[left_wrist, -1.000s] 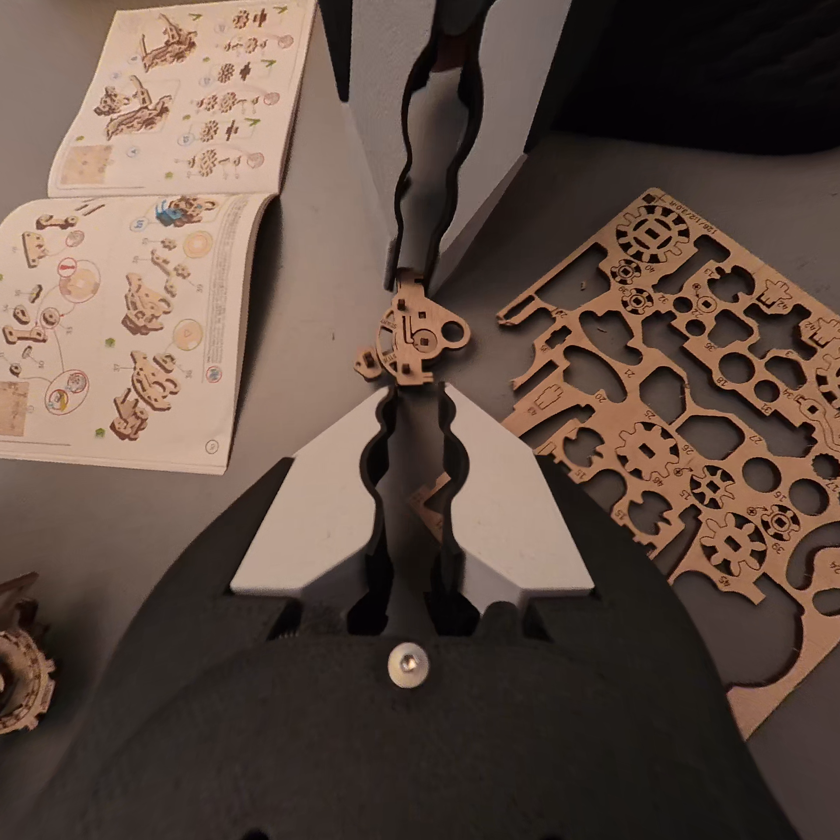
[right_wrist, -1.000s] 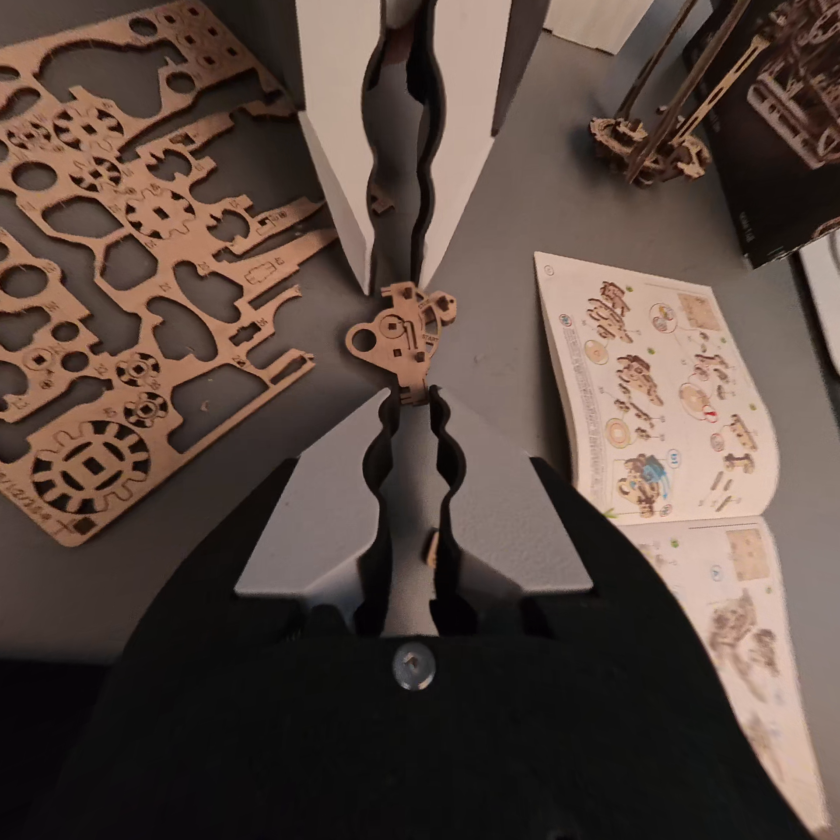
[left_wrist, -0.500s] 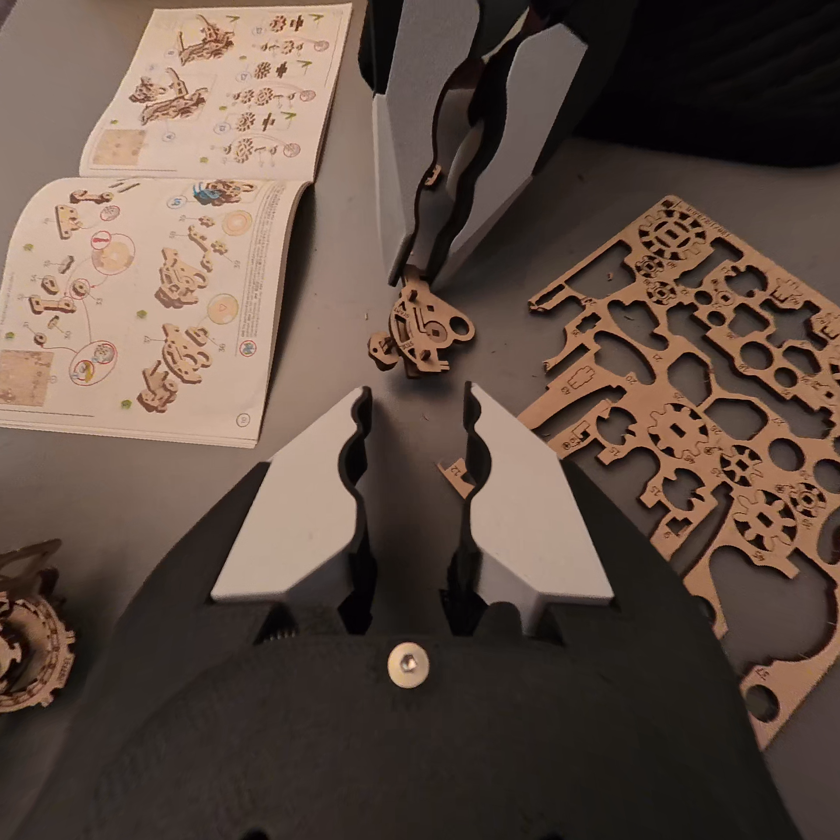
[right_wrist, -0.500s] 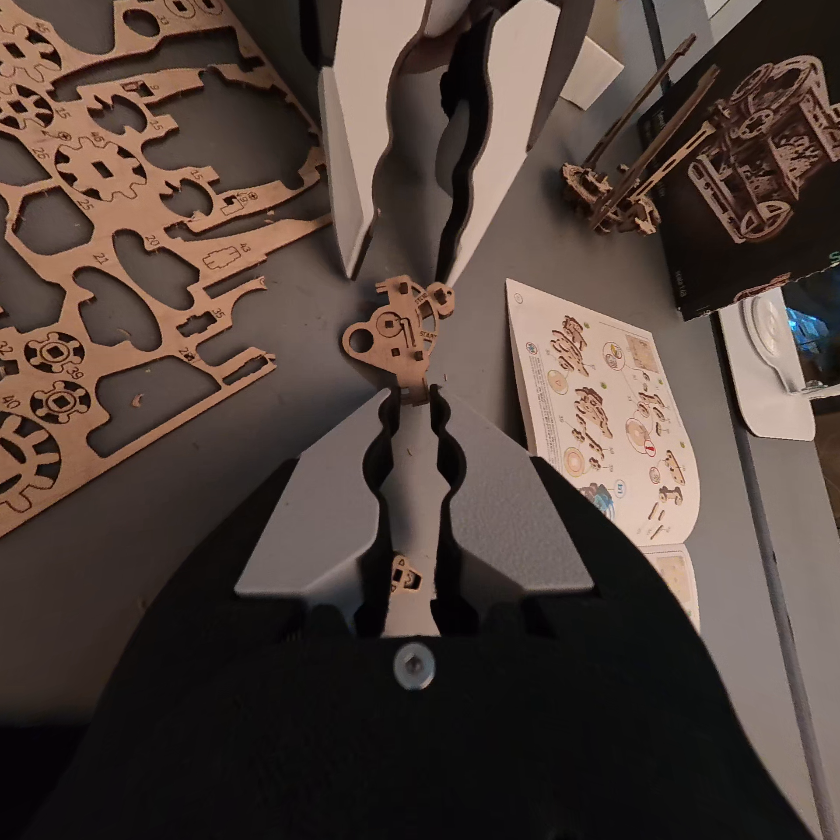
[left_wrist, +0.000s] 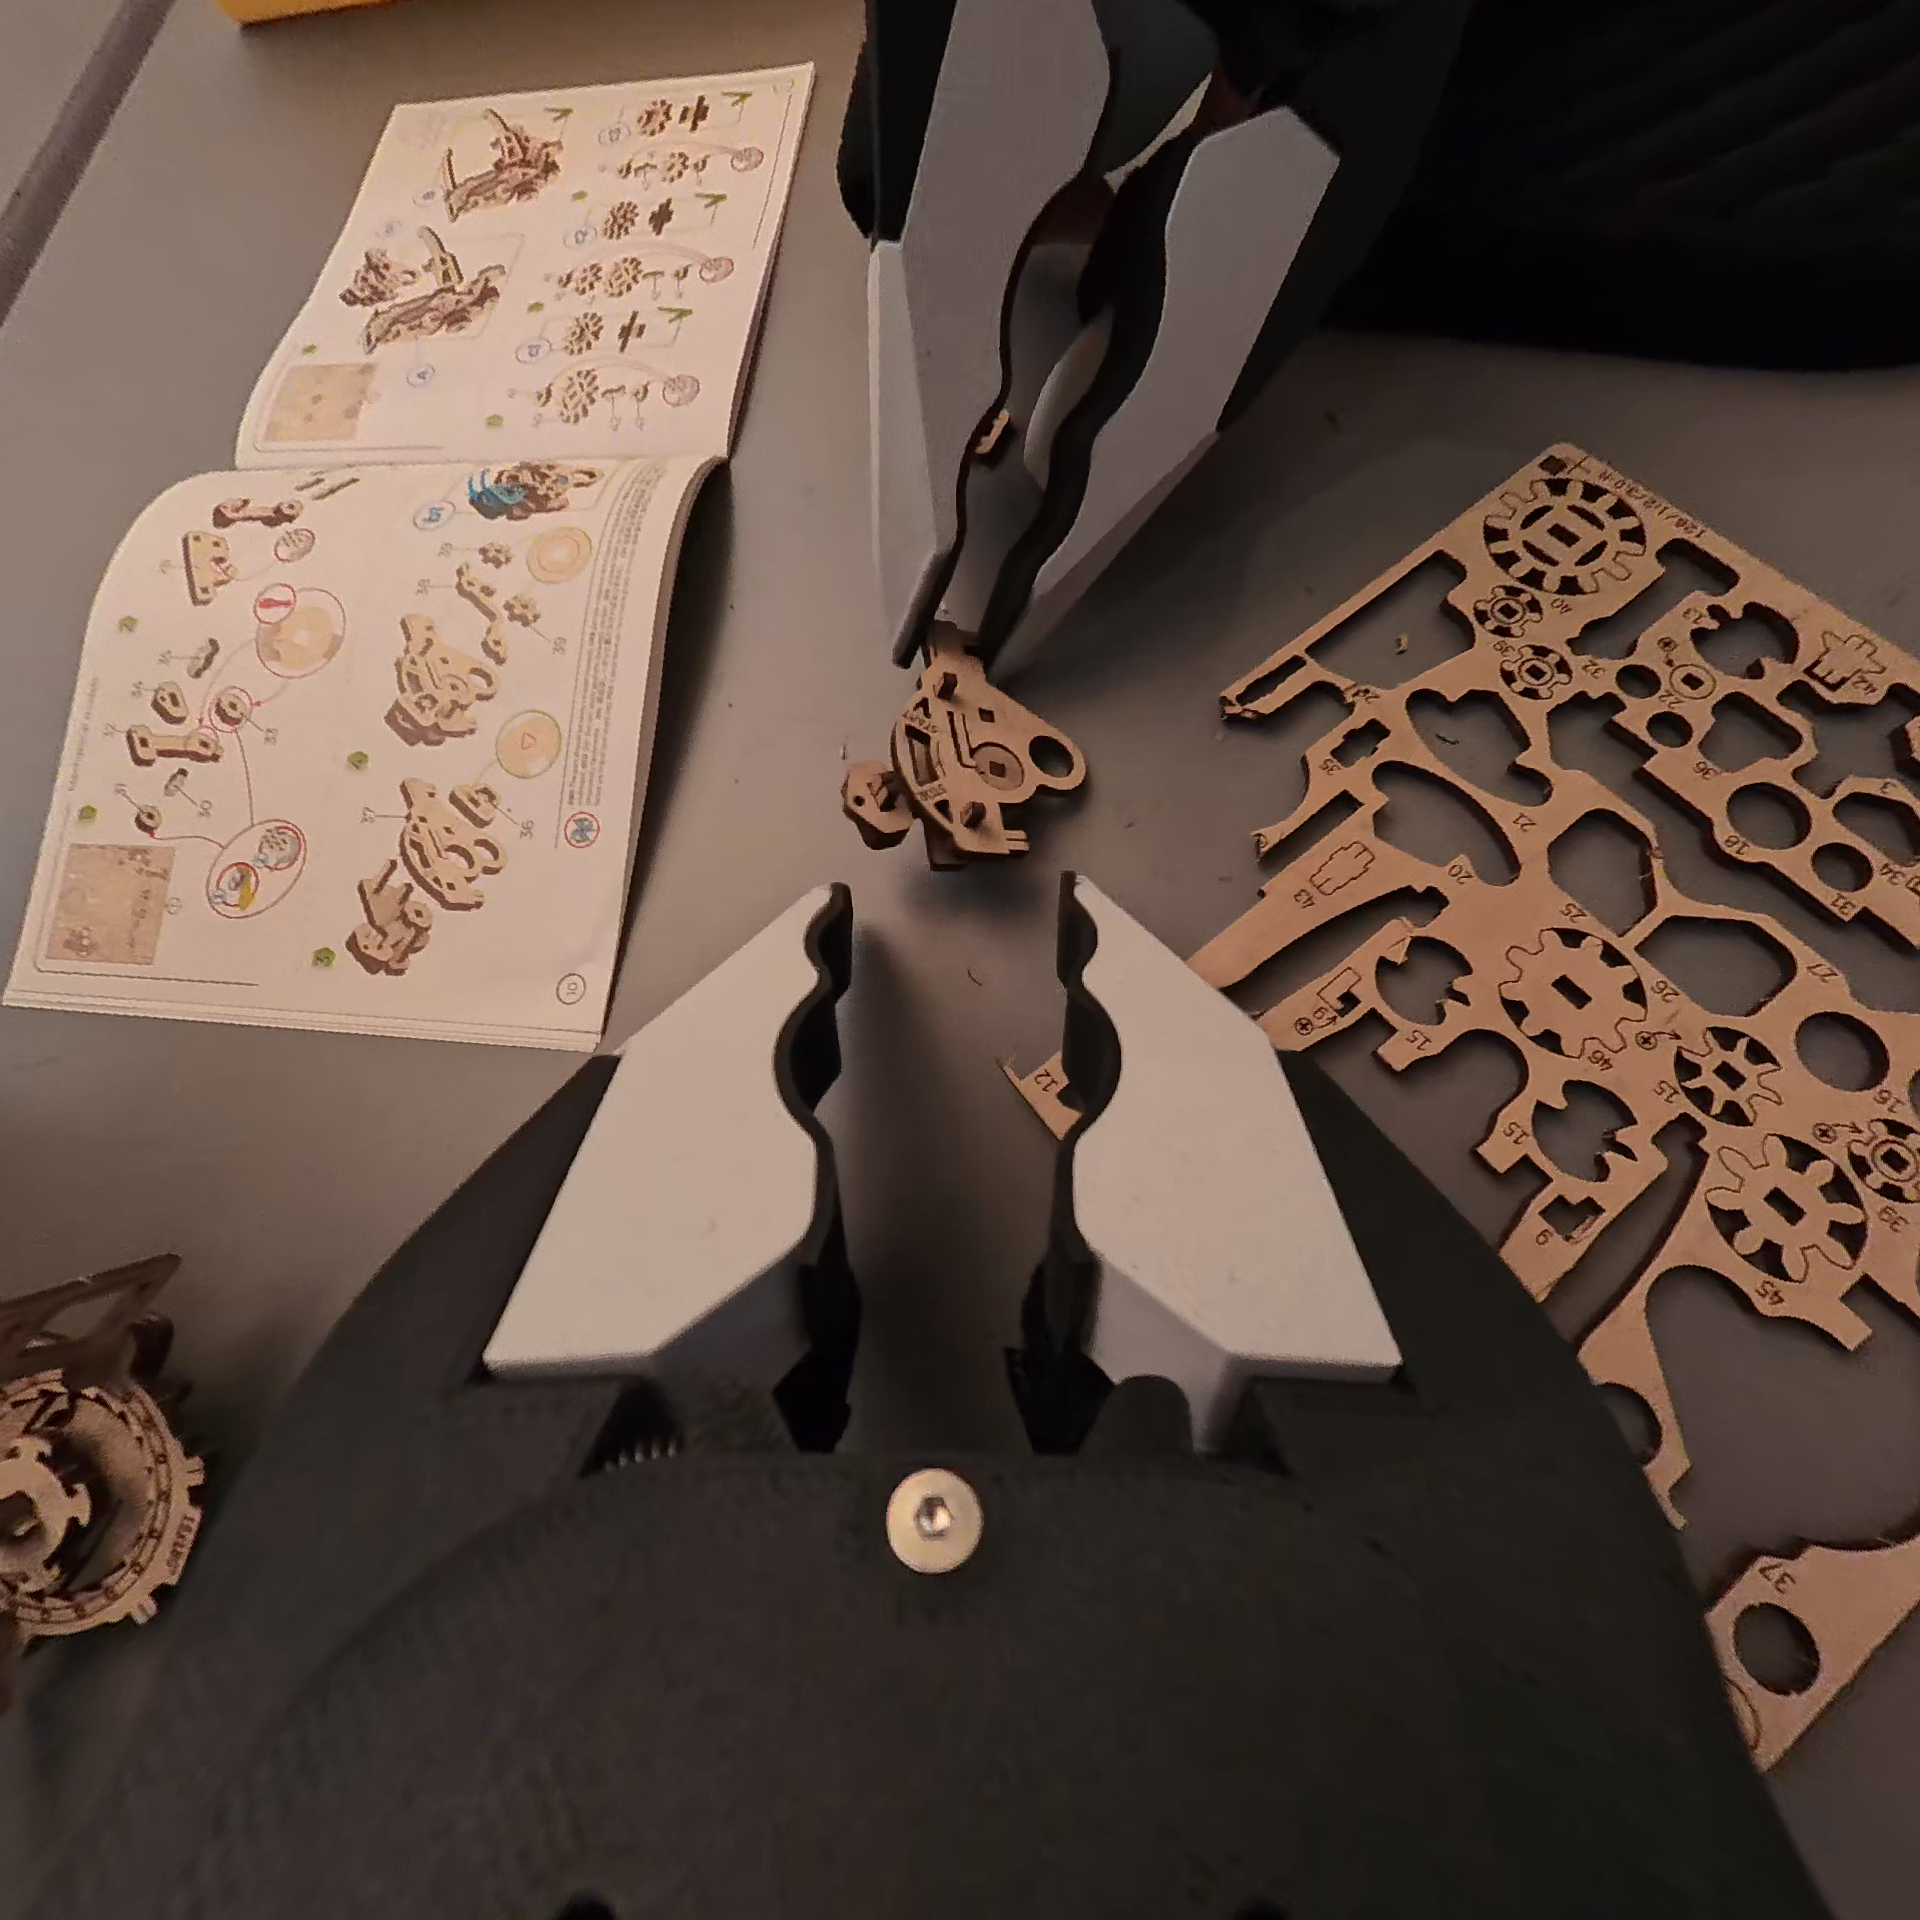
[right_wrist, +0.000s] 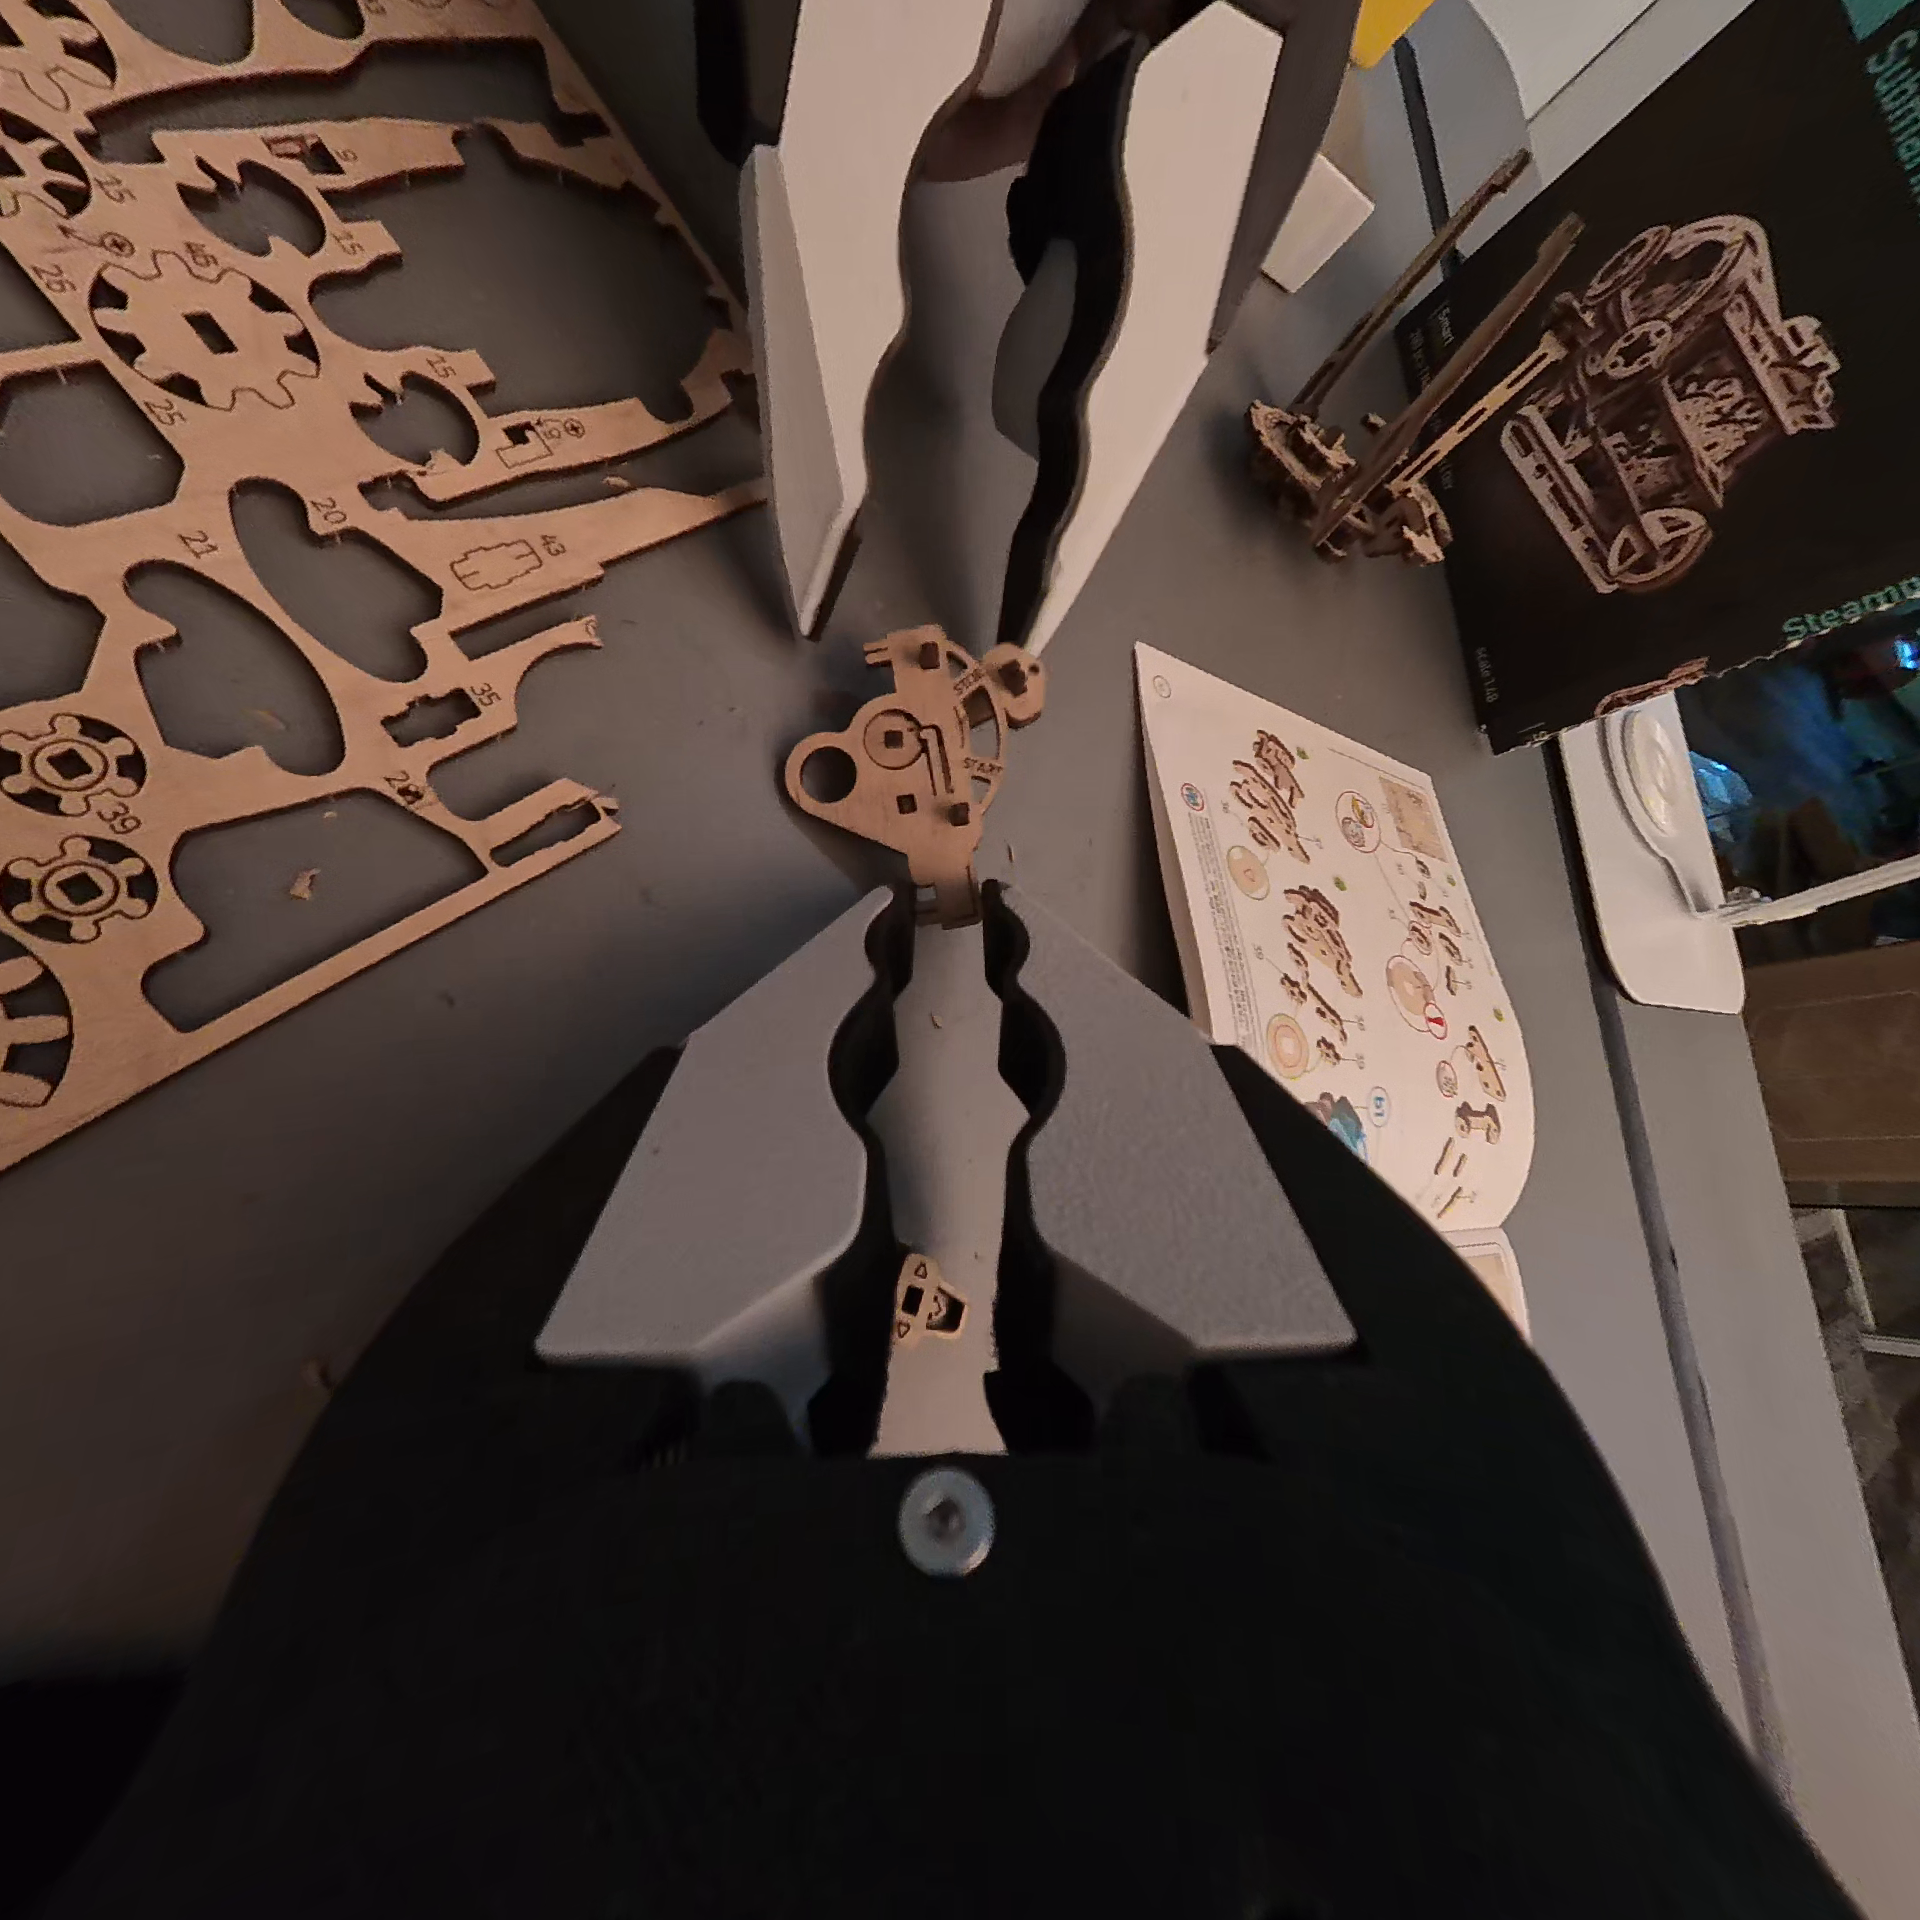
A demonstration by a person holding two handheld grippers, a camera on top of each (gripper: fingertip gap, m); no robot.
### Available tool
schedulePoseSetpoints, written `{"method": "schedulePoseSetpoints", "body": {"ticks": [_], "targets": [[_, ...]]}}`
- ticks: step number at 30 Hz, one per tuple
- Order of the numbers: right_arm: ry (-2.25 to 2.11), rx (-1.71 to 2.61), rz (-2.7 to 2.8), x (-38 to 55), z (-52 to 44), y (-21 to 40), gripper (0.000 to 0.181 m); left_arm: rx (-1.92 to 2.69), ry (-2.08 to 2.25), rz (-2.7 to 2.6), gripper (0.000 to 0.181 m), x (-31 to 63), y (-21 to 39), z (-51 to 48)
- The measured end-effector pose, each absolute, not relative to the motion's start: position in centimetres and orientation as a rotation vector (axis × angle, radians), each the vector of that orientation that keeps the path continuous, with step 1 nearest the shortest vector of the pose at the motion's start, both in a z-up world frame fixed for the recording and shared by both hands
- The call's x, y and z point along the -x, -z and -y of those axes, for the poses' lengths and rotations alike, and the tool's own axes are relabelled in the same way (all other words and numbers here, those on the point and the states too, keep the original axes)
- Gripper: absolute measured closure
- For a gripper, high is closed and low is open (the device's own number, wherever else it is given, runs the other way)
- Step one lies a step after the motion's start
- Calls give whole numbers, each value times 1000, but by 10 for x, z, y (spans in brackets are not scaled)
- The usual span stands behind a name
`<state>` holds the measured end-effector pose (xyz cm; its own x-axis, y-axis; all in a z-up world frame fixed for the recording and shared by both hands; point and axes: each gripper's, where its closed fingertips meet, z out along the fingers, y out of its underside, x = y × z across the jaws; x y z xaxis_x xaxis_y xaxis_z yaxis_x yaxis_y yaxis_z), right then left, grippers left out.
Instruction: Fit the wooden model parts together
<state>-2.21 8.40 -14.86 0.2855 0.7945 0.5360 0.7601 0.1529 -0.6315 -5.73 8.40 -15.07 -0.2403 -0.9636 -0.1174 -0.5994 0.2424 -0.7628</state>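
Pinching the wooden subassembly (right_wrist: 914,774), right gripper (right_wrist: 948,896) faces spread left gripper (left_wrist: 956,894).

Colours on my bench

Tan wooden subassembly (right_wrist: 914,769), my grey fingers (left_wrist: 686,1122) with black wavy pads, cream booklet (left_wrist: 343,727), greyish table (left_wrist: 156,1143), I think.

Engraved numbers stand on the cut-out wooden sheet (left_wrist: 1621,935), short engraved words on the small wooden assembly (right_wrist: 914,769), printed steps in the open booklet (left_wrist: 395,582), and lettering on the dark box (right_wrist: 1704,395).
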Motion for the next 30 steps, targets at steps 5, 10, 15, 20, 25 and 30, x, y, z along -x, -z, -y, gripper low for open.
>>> {"method": "schedulePoseSetpoints", "body": {"ticks": [5, 10, 15, 20, 25, 30], "targets": [[-70, 1603, 1454, 24, -84, 148, 170, 1412, 780, -1920, 142, 56, 150, -85], [-91, 1613, 1442, 26, -84, 148, 170, 1416, 749, -1914, 141, 55, 152, -88], [-91, 1612, 1413, 25, -87, 145, 159, 1409, 737, -1928, 143, 55, 153, -87], [-124, 1617, 1409, 26, -85, 145, 159, 1409, 742, -1930, 144, 55, 154, -86], [-182, 1639, 1392, 27, -86, 146, 162, 1402, 750, -1939, 148, 55, 154, -84], [-203, 1648, 1383, 26, -86, 146, 163, 1399, 754, -1944, 150, 55, 154, -83]]}}
